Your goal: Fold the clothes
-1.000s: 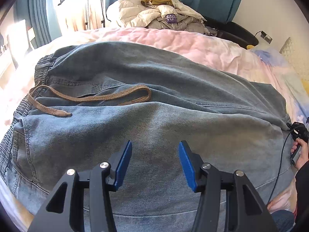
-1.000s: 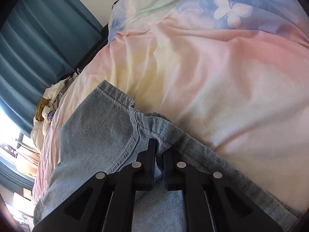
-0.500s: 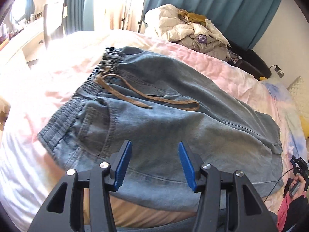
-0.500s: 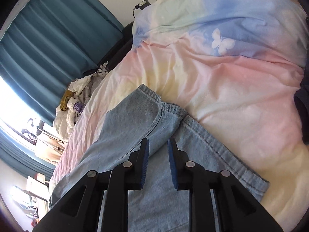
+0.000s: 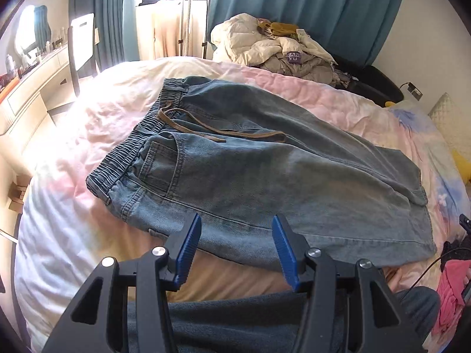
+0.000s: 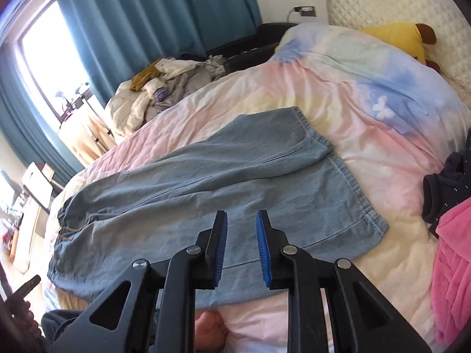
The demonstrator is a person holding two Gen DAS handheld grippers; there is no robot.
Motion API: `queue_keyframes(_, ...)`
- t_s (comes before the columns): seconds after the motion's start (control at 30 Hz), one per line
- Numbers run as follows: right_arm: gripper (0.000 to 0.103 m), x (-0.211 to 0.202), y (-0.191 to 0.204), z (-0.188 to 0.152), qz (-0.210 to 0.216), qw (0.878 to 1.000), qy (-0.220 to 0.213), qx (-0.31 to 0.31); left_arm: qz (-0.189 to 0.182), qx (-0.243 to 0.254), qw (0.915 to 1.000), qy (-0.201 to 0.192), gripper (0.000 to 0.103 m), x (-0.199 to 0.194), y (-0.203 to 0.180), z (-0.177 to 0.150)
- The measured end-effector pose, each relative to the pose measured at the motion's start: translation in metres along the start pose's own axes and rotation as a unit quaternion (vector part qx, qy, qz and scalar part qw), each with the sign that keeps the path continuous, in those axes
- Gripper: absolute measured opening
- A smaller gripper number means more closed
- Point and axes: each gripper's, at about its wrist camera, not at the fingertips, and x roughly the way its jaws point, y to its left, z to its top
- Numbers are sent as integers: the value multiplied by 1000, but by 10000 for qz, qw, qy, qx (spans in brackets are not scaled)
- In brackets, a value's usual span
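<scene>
A: Item one, your left gripper [image 5: 234,250]. State?

B: Jaws spread wide, blue pads [image 5: 188,245] bare, nothing between them. It hovers above the near edge of the jeans [image 5: 265,173], not touching them.

A: Item two, your right gripper [image 6: 241,245].

B: Jaws parted, narrower than the left, empty. It hangs over the lower legs of the jeans [image 6: 206,194], apart from the cloth.

A: Item three, the jeans themselves.

B: Light blue denim, laid lengthwise on the bed, one leg folded over the other. In your left view the elastic waistband [image 5: 132,144] lies to the left and the hems to the right. A brown drawstring [image 5: 217,133] trails loose from the waist across the front. In your right view the leg hems [image 6: 347,182] lie at the right, the upper hem set back from the lower one.

A: Item four, what they rest on.

B: A pastel duvet [image 6: 368,94] in pink, yellow and blue, with a white butterfly print [image 6: 382,107].

A: Item five, surroundings.

B: A heap of pale clothes [image 5: 276,50] at the far side of the bed, before teal curtains [image 5: 323,8]. A pink garment [image 6: 453,264] and a dark one [image 6: 447,185] at the right of the duvet. A yellow plush toy [image 6: 394,36] near the quilted headboard [image 6: 382,3]. A bare foot [image 6: 210,331] below your right gripper.
</scene>
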Motion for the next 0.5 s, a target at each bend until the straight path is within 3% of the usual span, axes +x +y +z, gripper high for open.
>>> queue_keyframes(0.27,20,-26,108,-49,652,9938,42,-902,-12,347,9994,-44,52,-12,-39,-19)
queue_keyframes(0.5,21,-23,152,-87,666,9872,98,-1449,-45,610,9981,-50,52,-18,-72,-34)
